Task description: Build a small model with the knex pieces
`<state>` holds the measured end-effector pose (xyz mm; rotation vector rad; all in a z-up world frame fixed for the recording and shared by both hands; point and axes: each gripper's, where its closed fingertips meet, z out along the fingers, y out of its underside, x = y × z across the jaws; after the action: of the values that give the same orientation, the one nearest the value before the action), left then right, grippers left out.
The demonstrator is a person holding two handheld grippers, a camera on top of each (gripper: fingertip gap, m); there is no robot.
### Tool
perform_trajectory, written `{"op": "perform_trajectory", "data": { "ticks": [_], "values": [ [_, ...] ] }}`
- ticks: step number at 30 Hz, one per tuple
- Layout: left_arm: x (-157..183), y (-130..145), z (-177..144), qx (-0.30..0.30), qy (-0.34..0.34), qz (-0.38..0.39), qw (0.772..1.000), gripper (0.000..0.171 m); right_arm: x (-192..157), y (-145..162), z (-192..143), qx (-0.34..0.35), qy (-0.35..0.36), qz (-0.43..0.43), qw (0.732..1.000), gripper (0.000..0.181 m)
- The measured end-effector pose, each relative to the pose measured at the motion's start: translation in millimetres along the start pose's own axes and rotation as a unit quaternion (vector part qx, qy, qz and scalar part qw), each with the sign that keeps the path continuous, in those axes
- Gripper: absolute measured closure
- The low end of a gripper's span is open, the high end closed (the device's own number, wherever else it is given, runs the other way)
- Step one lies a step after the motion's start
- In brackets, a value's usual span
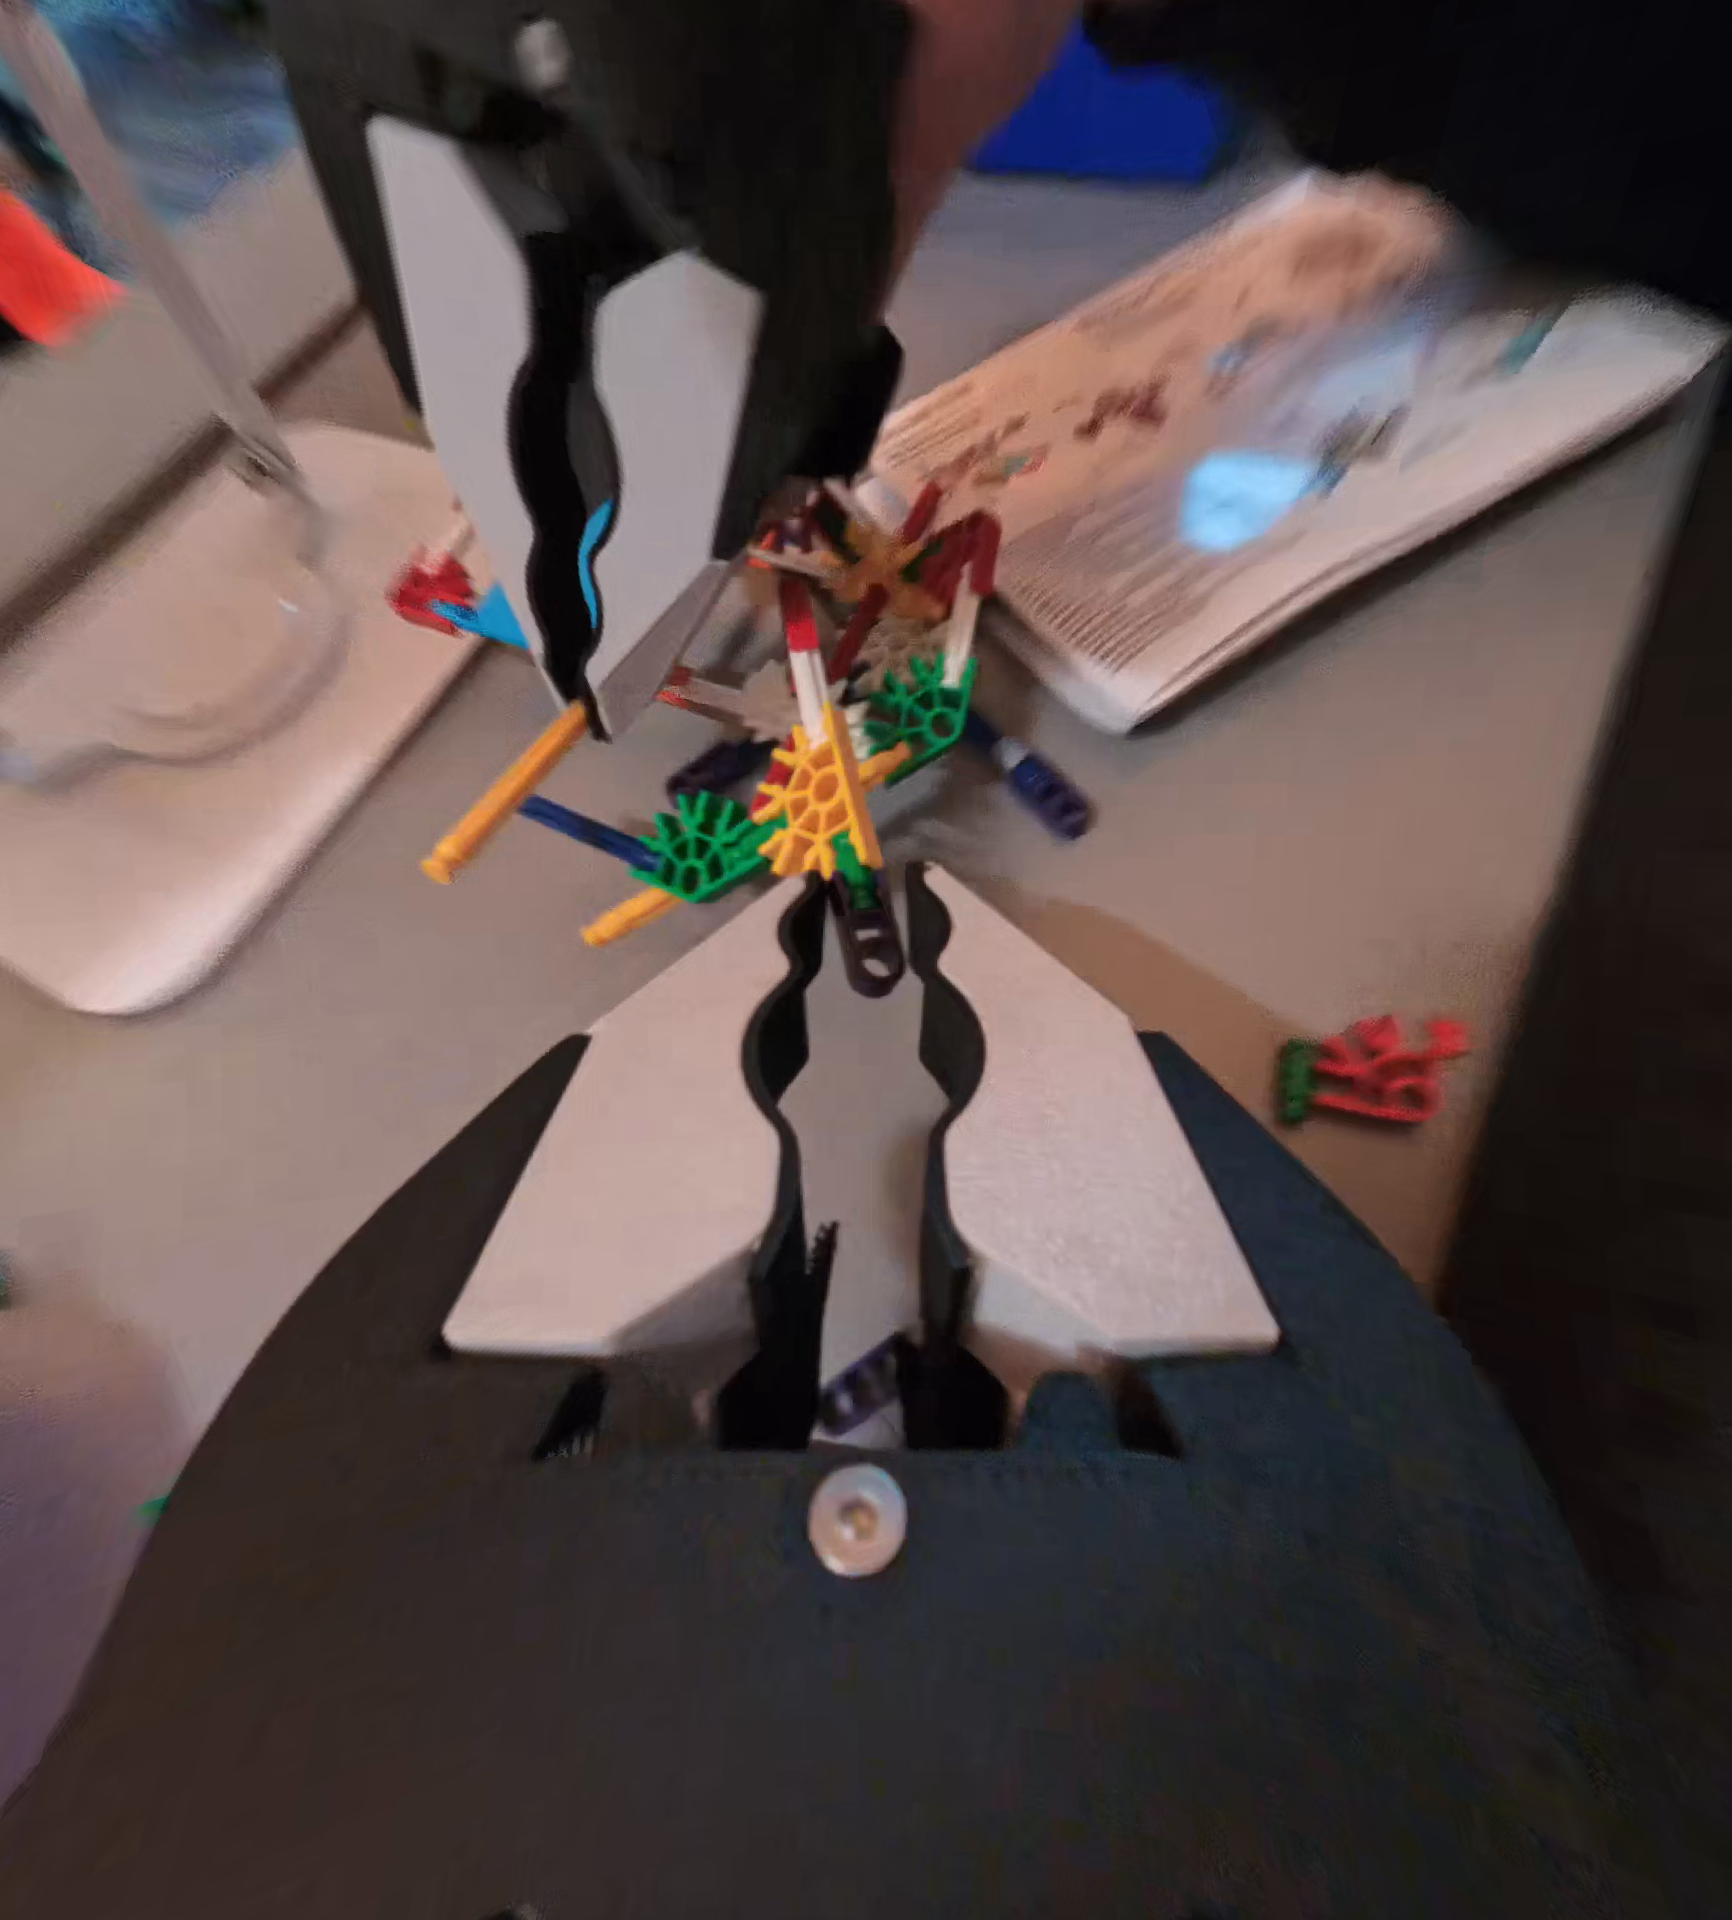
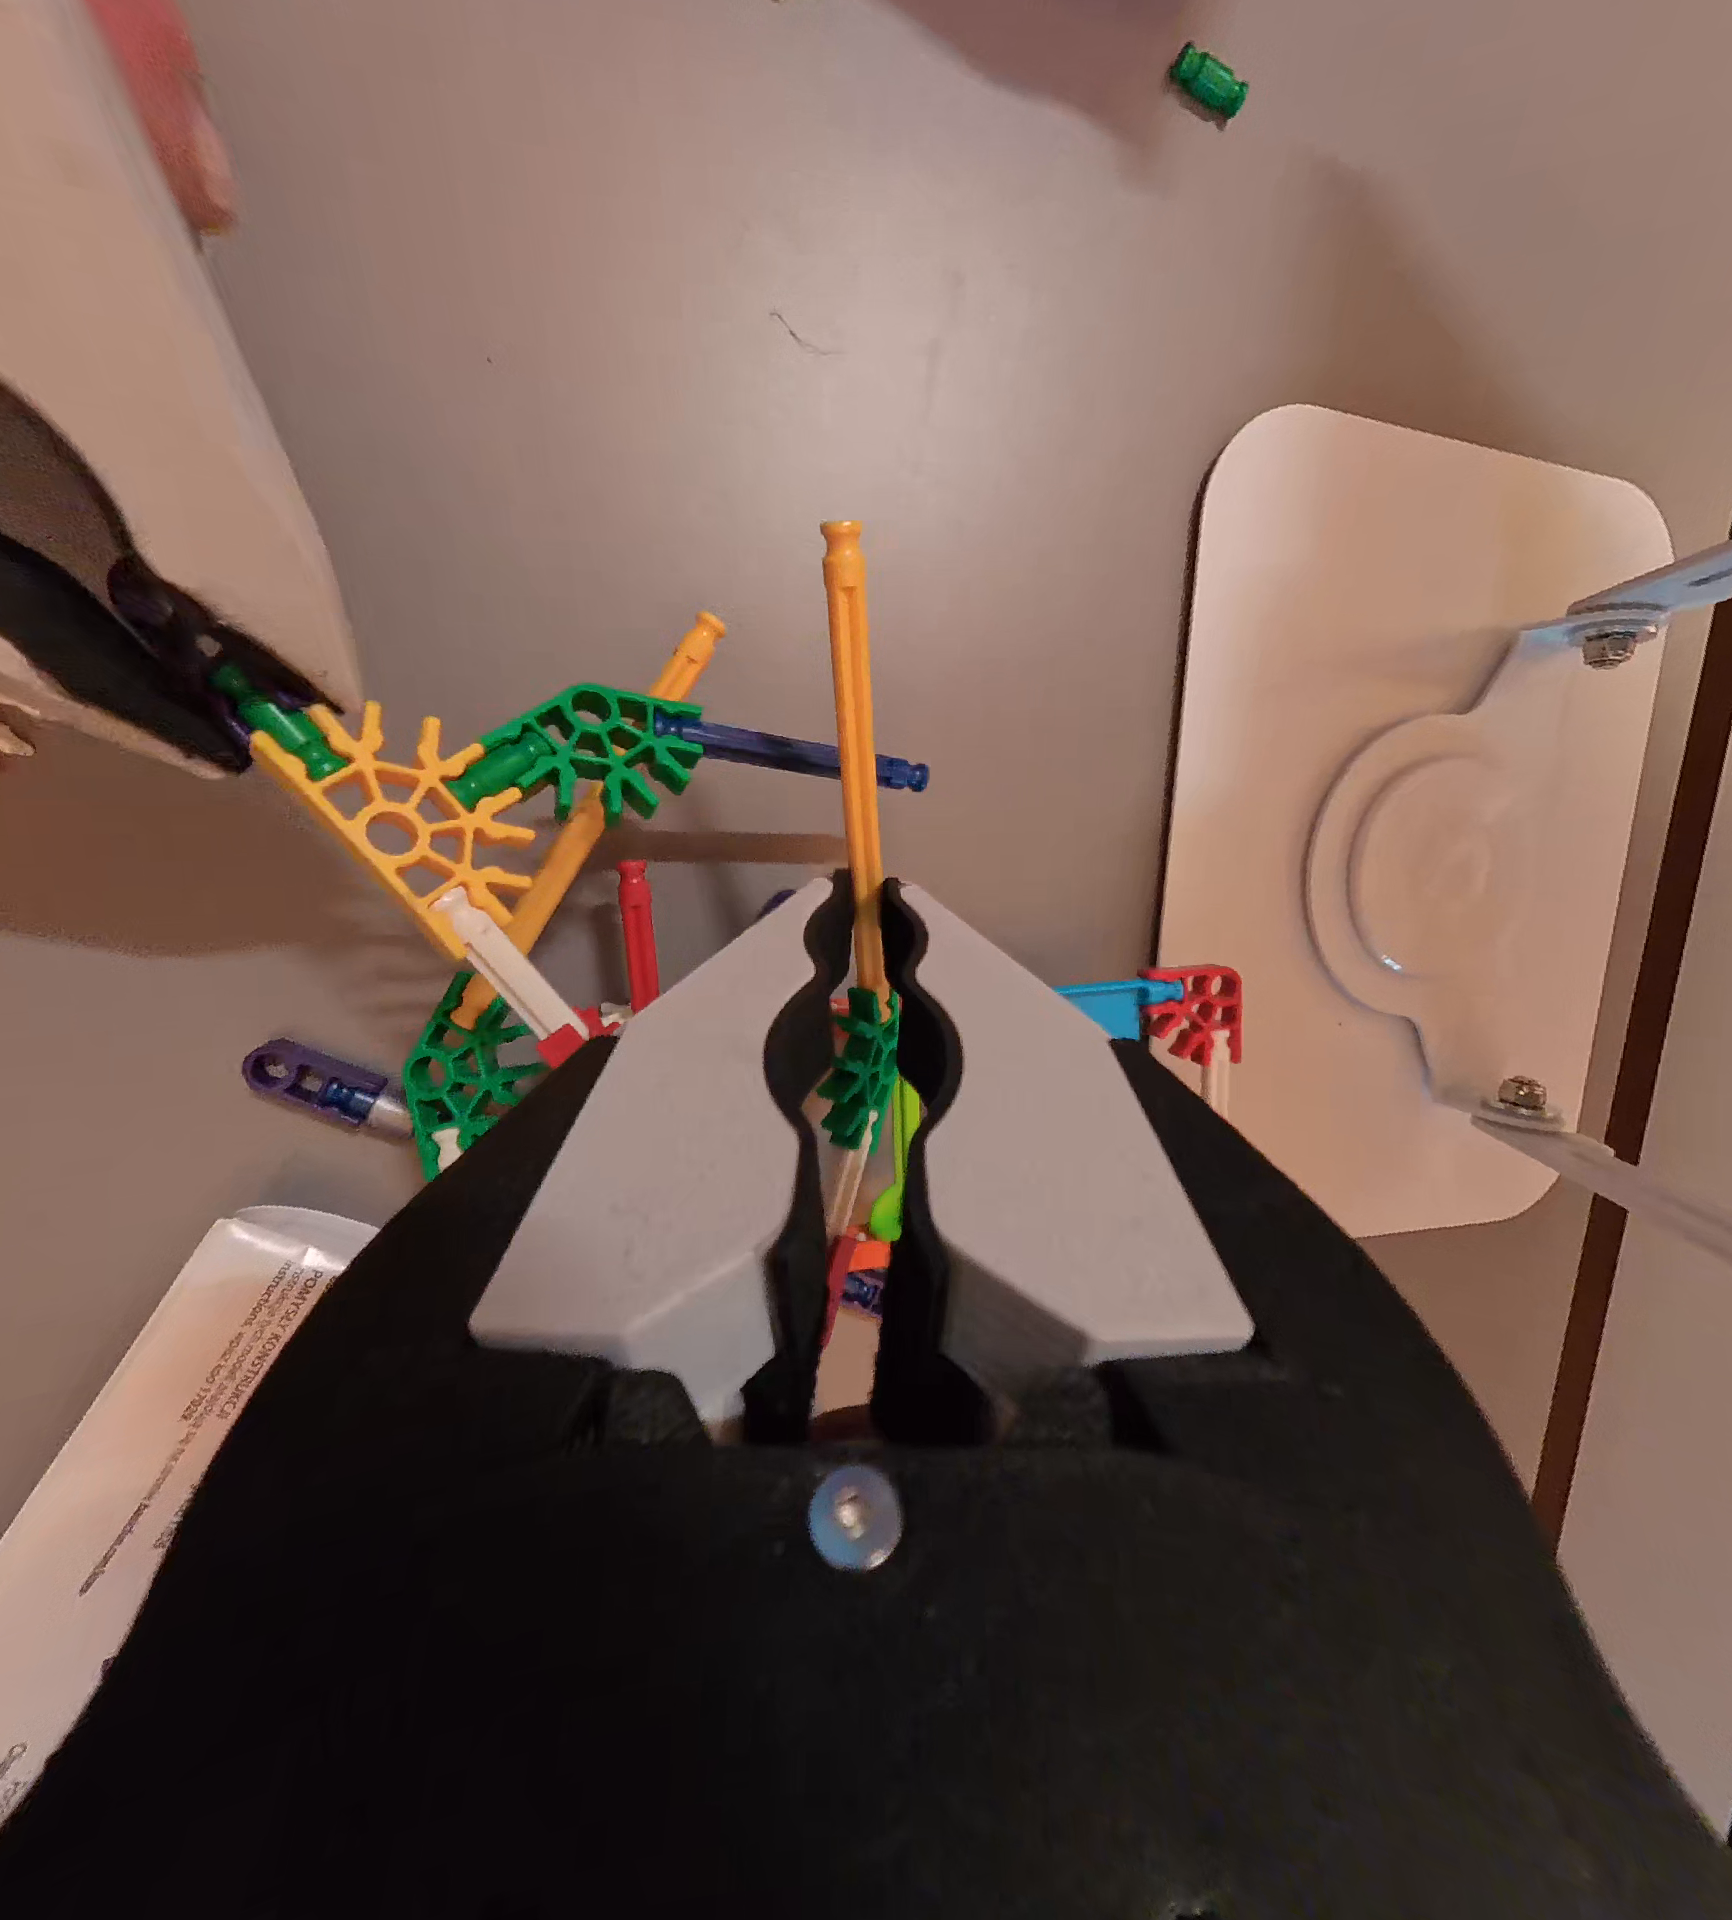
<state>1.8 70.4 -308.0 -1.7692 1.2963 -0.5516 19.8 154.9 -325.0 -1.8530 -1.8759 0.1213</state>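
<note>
Clamped on a long yellow rod (image 2: 857,748), the right gripper (image 2: 857,894) pinches the rod's lower part between its wavy black pads, so the rod runs straight out ahead along the fingers, its knobbed free end well clear. The left gripper (image 1: 862,883) is likewise closed, on a dark purple clip (image 1: 872,935) at the near end of the toy model (image 1: 820,790), a cluster of plastic rods and snowflake-like connectors. Taking the model's yellow fan-shaped connector (image 2: 405,821) as landmark: the purple clip sits at its corner, inside the left pads; a green connector (image 2: 592,748) joins its far side and carries a blue rod (image 2: 789,748) that passes just behind the held yellow rod; a second yellow rod (image 2: 581,831) crosses under it. The left gripper is the nearer to this connector; the right one's rod lies to its side, nearly crossing the blue rod, though whether they touch I cannot tell. Another green connector (image 2: 862,1070) shows between the right fingers, below the grip. Farther from the landmark lie a loose purple piece (image 2: 311,1075), a small green spacer (image 2: 1208,78), a red-and-green piece (image 1: 1371,1070), a printed booklet (image 1: 1309,436) and a white stand base (image 2: 1381,831), all on the smooth grey table (image 2: 633,364).
</note>
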Motion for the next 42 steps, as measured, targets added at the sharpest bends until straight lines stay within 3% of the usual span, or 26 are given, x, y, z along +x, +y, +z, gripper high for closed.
{"op": "perform_trajectory", "data": {
  "ticks": [4,10,15,21,24,28,32,37,42],
  "values": [
    [-16.4,-0.2,-5.2,0.028,0.088,-0.164,0.982,0.140,-2.2,-1.3,1.9,-0.003,0.001,-0.008,1.000,0.179],
    [-28.4,-0.4,-5.4,0.042,0.131,-0.260,0.956,0.142,0.0,-7.0,-2.1,-0.001,0.022,-0.019,1.000,0.180],
    [-20.3,11.5,8.8,0.007,0.167,-0.296,0.940,0.135,4.5,-12.9,-7.0,0.006,0.044,-0.020,0.999,0.179],
    [-32.0,-1.4,12.2,0.052,0.173,-0.337,0.924,0.140,10.3,-18.0,-19.1,0.012,0.073,-0.031,0.997,0.179],
    [-34.9,-16.4,4.5,0.098,0.207,-0.355,0.906,0.144,12.2,-20.2,-23.5,0.017,0.080,-0.035,0.996,0.179],
    [-46.2,-19.3,4.7,0.116,0.199,-0.361,0.904,0.151,13.9,-23.2,-26.5,0.024,0.090,-0.039,0.995,0.179],
    [-43.2,-20.3,8.0,0.111,0.178,-0.323,0.923,0.152,17.8,-21.1,-27.4,0.025,0.091,-0.026,0.995,0.179],
    [-37.9,-23.1,11.8,0.107,0.103,-0.216,0.965,0.152,29.6,-17.6,-29.9,0.045,0.087,0.020,0.995,0.179],
    [-40.8,-20.6,15.1,0.099,0.051,-0.161,0.981,0.153,40.3,-16.4,-35.7,0.072,0.081,0.067,0.992,0.179]
  ]
}}
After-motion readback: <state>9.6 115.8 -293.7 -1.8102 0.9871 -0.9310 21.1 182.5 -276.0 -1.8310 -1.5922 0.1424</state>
